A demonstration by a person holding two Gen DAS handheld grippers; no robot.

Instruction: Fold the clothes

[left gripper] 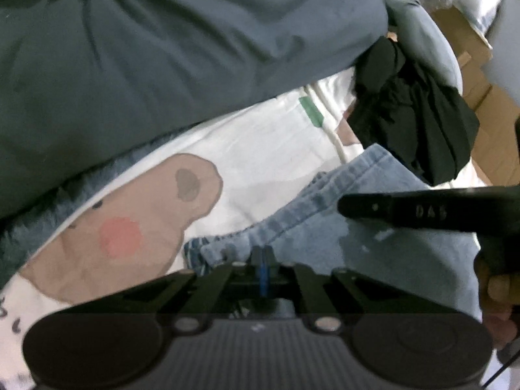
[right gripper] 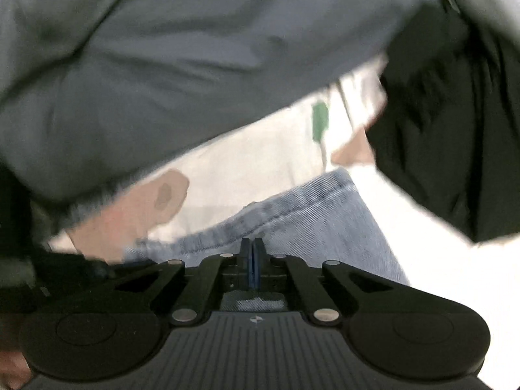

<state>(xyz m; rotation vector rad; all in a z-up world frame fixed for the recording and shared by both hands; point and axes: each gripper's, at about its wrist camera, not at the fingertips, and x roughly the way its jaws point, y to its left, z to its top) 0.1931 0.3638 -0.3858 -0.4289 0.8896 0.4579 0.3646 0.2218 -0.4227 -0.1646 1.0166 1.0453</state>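
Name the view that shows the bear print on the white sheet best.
The left wrist view: the bear print shows sharp, with ear, pink cheek and eye. The right wrist view shows only a blurred ear and cheek, partly under the grey-blue cloth.

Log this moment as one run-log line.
task: fold clothes | left gripper: shut on denim garment | right gripper: shut on denim garment | surroundings: white cartoon-print sheet, black garment
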